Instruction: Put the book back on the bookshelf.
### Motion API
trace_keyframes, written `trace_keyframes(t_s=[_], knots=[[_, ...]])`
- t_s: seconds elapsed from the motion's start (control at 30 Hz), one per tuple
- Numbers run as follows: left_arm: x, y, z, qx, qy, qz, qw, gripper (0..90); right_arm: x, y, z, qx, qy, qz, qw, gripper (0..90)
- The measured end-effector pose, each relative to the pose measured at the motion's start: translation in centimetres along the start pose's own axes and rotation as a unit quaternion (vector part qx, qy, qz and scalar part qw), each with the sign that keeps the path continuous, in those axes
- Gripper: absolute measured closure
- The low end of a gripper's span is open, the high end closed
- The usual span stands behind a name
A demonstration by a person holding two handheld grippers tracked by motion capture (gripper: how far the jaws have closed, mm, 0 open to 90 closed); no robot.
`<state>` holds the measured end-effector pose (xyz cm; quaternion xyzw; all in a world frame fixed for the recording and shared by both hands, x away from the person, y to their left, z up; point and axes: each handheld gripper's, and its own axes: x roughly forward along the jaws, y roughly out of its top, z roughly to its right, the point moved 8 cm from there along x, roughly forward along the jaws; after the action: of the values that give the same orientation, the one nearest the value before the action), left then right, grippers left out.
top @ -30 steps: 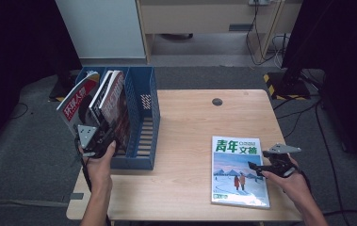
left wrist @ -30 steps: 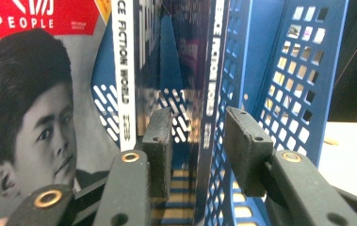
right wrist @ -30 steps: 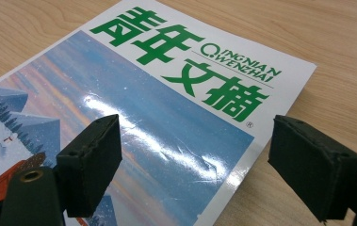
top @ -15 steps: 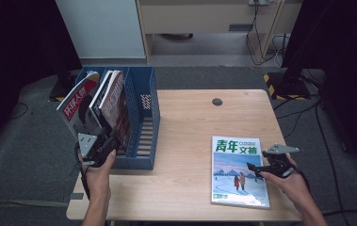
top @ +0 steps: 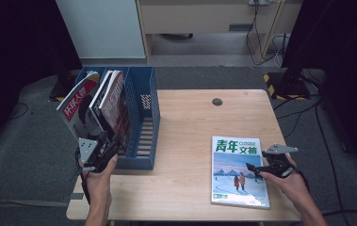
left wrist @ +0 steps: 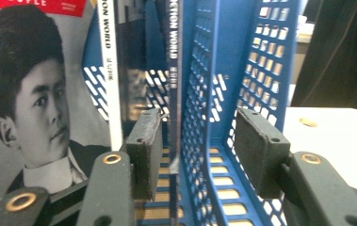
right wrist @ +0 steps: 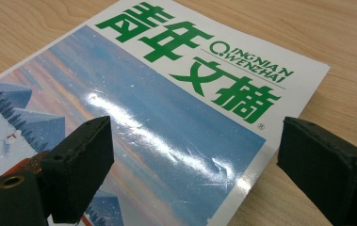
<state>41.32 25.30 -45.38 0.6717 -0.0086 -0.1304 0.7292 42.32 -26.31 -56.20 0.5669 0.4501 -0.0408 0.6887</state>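
Observation:
A blue file rack [top: 143, 117] stands at the table's left end with two magazines upright in it: a portrait-cover one [top: 79, 110] and a dark one [top: 115, 103]. My left gripper [top: 101, 153] is at the rack's near end. Its jaws have just been opening, and the dark magazine's spine [left wrist: 174, 94] and a blue divider [left wrist: 199, 70] stand between the pads [left wrist: 143, 150] without being pressed. A green-titled magazine [top: 237, 169] lies flat at the right. My right gripper [top: 255, 169] hovers open over its right edge [right wrist: 242, 183]; its jaws have just widened a little.
A small dark round grommet [top: 217, 101] sits in the wooden tabletop [top: 190, 127] at the back. The rack's right compartments [left wrist: 242, 94] hold nothing. Cables [top: 308, 108] trail on the floor past the table's right edge.
My left gripper has drawn back toward the table's near edge and its jaws have spread off the dark magazine. The right hand has stayed in place.

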Motion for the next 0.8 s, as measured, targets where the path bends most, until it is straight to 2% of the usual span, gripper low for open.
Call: trace_keyframes(t_s=[0.17, 0.47, 0.8], knots=[[-0.5, 0.2, 1.3, 0.016, -0.013, -0.001, 0.9998, 49.8, -0.2, 0.0, 0.1, 0.005, 0.001, 0.001, 1.0, 10.5], [0.0, -0.1, 3.5, 0.041, -0.04, -0.01, 0.9983, 45.1, -0.1, -0.1, 0.2, 0.007, 0.001, -0.001, 1.0, 10.0], [0.5, -0.5, 5.6, 0.042, -0.078, -0.018, 0.9959, 33.9, 0.0, -0.1, 0.2, 0.003, -0.004, -0.002, 1.0, 9.8]])
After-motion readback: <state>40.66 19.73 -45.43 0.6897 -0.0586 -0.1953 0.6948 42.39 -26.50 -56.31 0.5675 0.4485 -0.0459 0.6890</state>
